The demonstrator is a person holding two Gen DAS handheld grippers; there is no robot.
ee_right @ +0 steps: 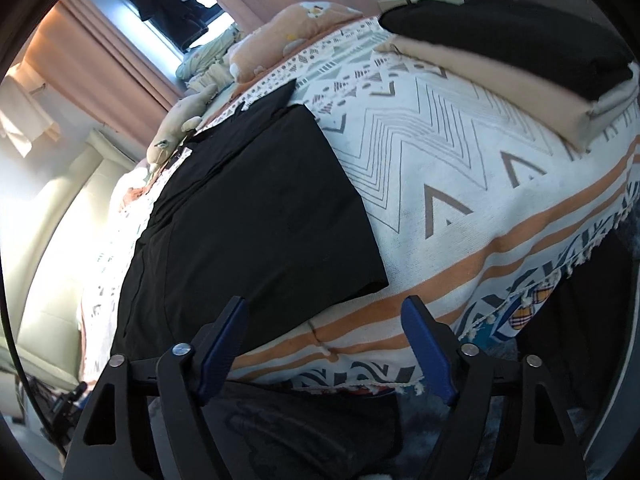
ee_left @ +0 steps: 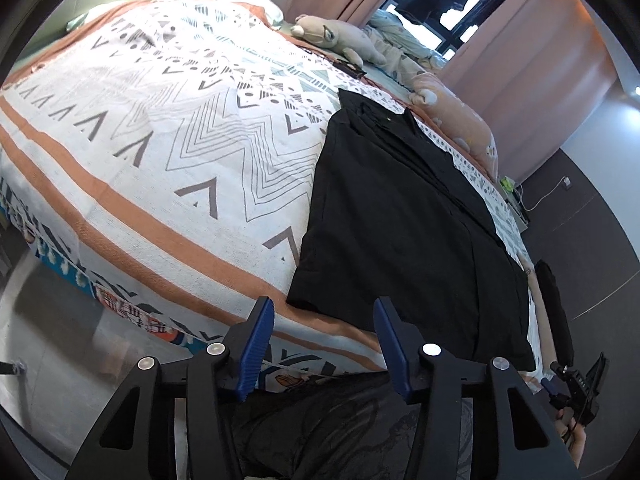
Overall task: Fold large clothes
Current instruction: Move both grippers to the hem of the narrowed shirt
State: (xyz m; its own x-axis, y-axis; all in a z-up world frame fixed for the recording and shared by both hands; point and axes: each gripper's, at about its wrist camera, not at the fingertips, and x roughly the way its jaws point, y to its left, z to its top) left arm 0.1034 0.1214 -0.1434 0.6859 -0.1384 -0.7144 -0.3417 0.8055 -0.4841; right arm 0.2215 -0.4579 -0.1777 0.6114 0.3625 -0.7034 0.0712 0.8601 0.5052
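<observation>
The black garment (ee_left: 404, 216) (ee_right: 256, 216) lies flat on the bed (ee_left: 160, 152) (ee_right: 460, 168), near its front edge, partly folded lengthwise. Its collar end runs off toward the stuffed toy (ee_left: 336, 36) (ee_right: 176, 132), and the dark cloth swallows the folds, so layers and sleeves are hard to make out. A small pale dot near the collar may be a button; no label or writing can be read anywhere.

The left gripper (ee_left: 324, 344) hangs just off the garment's near hem, blue fingers (ee_left: 256, 348) apart with nothing between them. The right gripper (ee_right: 332, 348) is likewise spread and empty, its left finger over the hem.

Beyond the garment's right side, a stack of folded clothes (ee_right: 520, 60) is cut off by the lens rim. Below the grippers, dark patterned cloth is too dim to identify.
</observation>
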